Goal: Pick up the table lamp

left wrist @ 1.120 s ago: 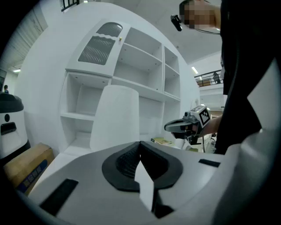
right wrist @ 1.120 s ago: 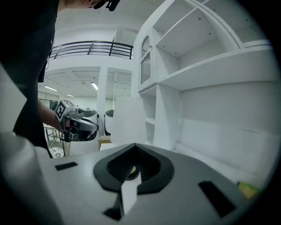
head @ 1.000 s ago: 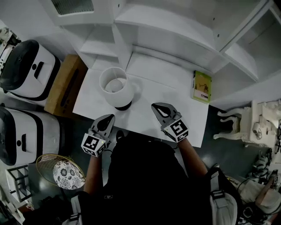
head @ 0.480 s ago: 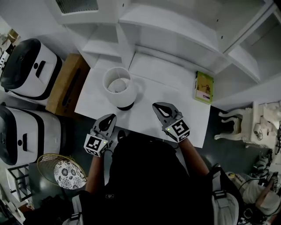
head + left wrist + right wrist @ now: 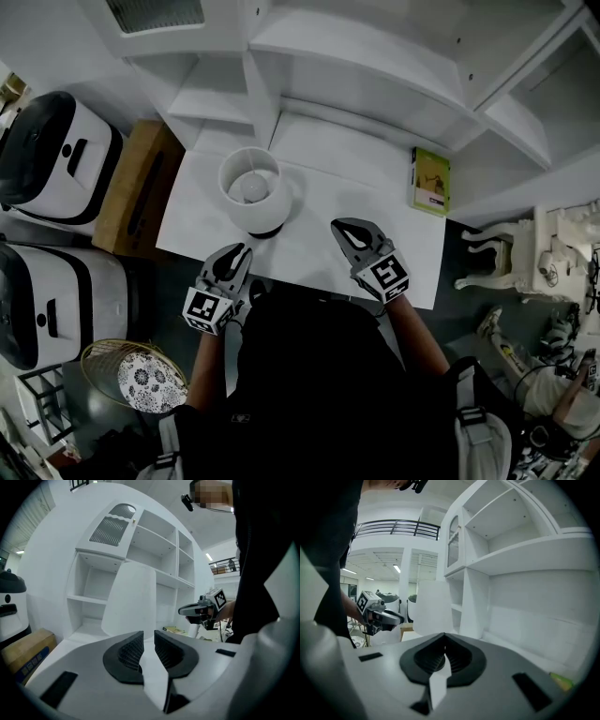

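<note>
The table lamp [image 5: 251, 190] has a white drum shade and a dark base, and it stands upright on the left part of the white table [image 5: 319, 239]. My left gripper [image 5: 238, 253] hovers at the table's front edge, just short of the lamp. Its jaws are opening with a narrow gap and nothing between them [image 5: 148, 638]. The shade [image 5: 131, 599] stands straight ahead of them. My right gripper [image 5: 341, 227] is over the table's front, to the right of the lamp. It is shut and empty [image 5: 443, 638], with the shade [image 5: 432, 609] ahead to its left.
A green book [image 5: 431, 181] lies at the table's right rear. White shelving [image 5: 375, 66] rises behind the table. To the left are a cardboard box [image 5: 141, 183], two white-and-black machines [image 5: 56, 150] and a wire basket [image 5: 131, 370]. A white ornate stool [image 5: 525, 253] stands at the right.
Only the head view has swayed a little. The lamp and both grippers keep their places.
</note>
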`<act>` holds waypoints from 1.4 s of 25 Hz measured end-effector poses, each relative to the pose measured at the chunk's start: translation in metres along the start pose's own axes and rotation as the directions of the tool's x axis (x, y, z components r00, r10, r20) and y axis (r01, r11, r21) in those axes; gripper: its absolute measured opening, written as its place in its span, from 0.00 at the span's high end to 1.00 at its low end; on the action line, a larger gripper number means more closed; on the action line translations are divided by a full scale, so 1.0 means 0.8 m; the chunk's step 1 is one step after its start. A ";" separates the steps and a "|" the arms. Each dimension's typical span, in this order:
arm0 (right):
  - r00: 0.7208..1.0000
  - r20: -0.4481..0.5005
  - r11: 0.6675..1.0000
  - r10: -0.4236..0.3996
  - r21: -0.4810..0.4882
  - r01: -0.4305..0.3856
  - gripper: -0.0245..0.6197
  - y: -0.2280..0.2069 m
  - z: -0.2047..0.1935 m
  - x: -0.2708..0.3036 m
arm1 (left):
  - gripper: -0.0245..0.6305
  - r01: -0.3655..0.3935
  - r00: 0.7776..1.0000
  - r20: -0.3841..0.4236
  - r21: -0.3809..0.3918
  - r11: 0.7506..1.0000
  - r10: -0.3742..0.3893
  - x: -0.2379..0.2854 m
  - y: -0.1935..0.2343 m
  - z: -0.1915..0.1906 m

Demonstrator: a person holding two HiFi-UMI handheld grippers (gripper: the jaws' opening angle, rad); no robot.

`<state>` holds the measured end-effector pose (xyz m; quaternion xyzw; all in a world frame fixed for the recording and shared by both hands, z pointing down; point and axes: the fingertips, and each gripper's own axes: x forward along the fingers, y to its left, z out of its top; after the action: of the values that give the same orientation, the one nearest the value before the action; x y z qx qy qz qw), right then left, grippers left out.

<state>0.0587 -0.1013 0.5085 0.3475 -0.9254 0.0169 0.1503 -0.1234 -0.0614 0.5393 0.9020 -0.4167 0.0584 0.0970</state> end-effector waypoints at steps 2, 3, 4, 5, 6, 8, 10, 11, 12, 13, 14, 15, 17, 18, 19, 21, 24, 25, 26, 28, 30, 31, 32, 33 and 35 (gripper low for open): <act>1.000 -0.008 1.000 -0.010 0.002 0.010 0.95 -0.001 -0.001 0.000 | 0.85 0.010 1.000 -0.009 -0.006 1.000 -0.010 0.002 0.002 -0.005; 1.000 -0.011 1.000 -0.014 0.007 0.014 0.95 -0.002 -0.002 0.000 | 0.85 0.017 1.000 -0.015 -0.003 1.000 -0.017 0.002 0.001 -0.007; 1.000 -0.013 1.000 -0.017 0.014 0.018 0.95 -0.002 -0.003 0.001 | 0.85 0.026 0.999 -0.020 0.001 1.000 -0.026 0.003 0.001 -0.008; 1.000 -0.016 1.000 -0.020 0.020 0.020 0.95 -0.002 -0.003 0.002 | 0.84 0.033 0.999 -0.024 0.002 0.999 -0.033 0.004 0.000 -0.010; 1.000 -0.020 0.999 -0.022 0.023 0.022 0.95 -0.001 -0.004 0.003 | 0.84 0.039 0.999 -0.027 0.002 0.999 -0.039 0.004 0.000 -0.012; 0.999 -0.033 1.000 -0.021 0.017 0.022 0.95 0.002 -0.007 0.007 | 0.83 0.050 0.998 -0.033 -0.001 0.999 -0.050 0.006 0.001 -0.016; 0.999 -0.046 1.000 -0.015 0.005 0.016 0.95 0.006 -0.010 0.011 | 0.82 0.057 0.998 -0.040 -0.007 0.998 -0.058 0.007 0.003 -0.020; 0.999 -0.051 1.000 -0.012 0.002 0.012 0.95 0.008 -0.011 0.012 | 0.82 0.060 0.997 -0.045 -0.011 0.998 -0.060 0.007 0.004 -0.023; 0.998 -0.054 1.000 -0.010 0.002 0.010 0.95 0.009 -0.011 0.013 | 0.81 0.061 0.997 -0.049 -0.015 0.998 -0.062 0.008 0.006 -0.026; 0.998 -0.058 1.000 -0.009 0.002 0.009 0.95 0.009 -0.012 0.014 | 0.80 0.061 0.997 -0.053 -0.019 0.998 -0.062 0.009 0.008 -0.029; 0.998 -0.060 1.000 -0.010 0.004 0.010 0.95 0.010 -0.012 0.015 | 0.80 0.061 0.997 -0.055 -0.023 0.998 -0.062 0.009 0.010 -0.031; 0.998 -0.063 1.000 -0.011 0.005 0.011 0.95 0.009 -0.013 0.015 | 0.79 0.062 0.996 -0.056 -0.027 0.998 -0.064 0.010 0.011 -0.033; 0.997 -0.071 1.000 -0.013 0.010 0.013 0.95 0.009 -0.016 0.016 | 0.78 0.069 0.996 -0.062 -0.033 0.997 -0.071 0.014 0.012 -0.038; 0.997 -0.076 1.000 -0.012 0.013 0.013 0.95 0.009 -0.017 0.017 | 0.78 0.073 0.995 -0.066 -0.034 0.997 -0.075 0.015 0.013 -0.040; 0.997 -0.080 1.000 -0.012 0.016 0.014 0.95 0.009 -0.018 0.017 | 0.77 0.075 0.994 -0.072 -0.033 0.997 -0.078 0.017 0.014 -0.043; 0.996 -0.084 1.000 -0.014 0.022 0.016 0.95 0.010 -0.020 0.018 | 0.76 0.080 0.993 -0.082 -0.033 0.996 -0.082 0.019 0.017 -0.049; 0.996 -0.090 0.999 -0.023 0.026 0.026 0.95 0.010 -0.020 0.020 | 0.74 0.088 0.992 -0.093 -0.030 0.996 -0.091 0.025 0.022 -0.055; 0.995 -0.092 0.999 -0.027 0.025 0.030 0.95 0.009 -0.020 0.020 | 0.74 0.092 0.991 -0.097 -0.028 0.995 -0.095 0.027 0.023 -0.057; 0.995 -0.095 0.999 -0.031 0.026 0.033 0.95 0.009 -0.020 0.021 | 0.74 0.097 0.990 -0.101 -0.027 0.995 -0.099 0.030 0.024 -0.059; 0.994 -0.100 0.999 -0.039 0.028 0.042 0.95 0.007 -0.021 0.021 | 0.73 0.108 0.988 -0.109 -0.025 0.994 -0.110 0.034 0.027 -0.062; 0.993 -0.106 0.998 -0.049 0.032 0.053 0.95 0.005 -0.022 0.021 | 0.73 0.121 0.986 -0.115 -0.026 0.992 -0.123 0.038 0.029 -0.064; 0.993 -0.109 0.998 -0.055 0.033 0.059 0.95 0.003 -0.023 0.021 | 0.73 0.128 0.985 -0.117 -0.029 0.991 -0.130 0.041 0.030 -0.066; 0.992 -0.112 0.997 -0.060 0.034 0.065 0.95 0.002 -0.024 0.021 | 0.73 0.135 0.983 -0.118 -0.032 0.990 -0.138 0.043 0.031 -0.067; 0.991 -0.115 0.997 -0.066 0.034 0.070 0.95 0.001 -0.024 0.022 | 0.73 0.142 0.982 -0.120 -0.035 0.989 -0.145 0.046 0.032 -0.069; 0.990 -0.122 0.996 -0.074 0.037 0.079 0.95 -0.001 -0.026 0.022 | 0.73 0.152 0.979 -0.128 -0.040 0.988 -0.156 0.049 0.034 -0.074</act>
<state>0.0520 -0.1100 0.5335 0.3841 -0.9001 0.0513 0.1993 -0.1206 -0.0945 0.6080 0.9243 -0.3391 0.1033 0.1415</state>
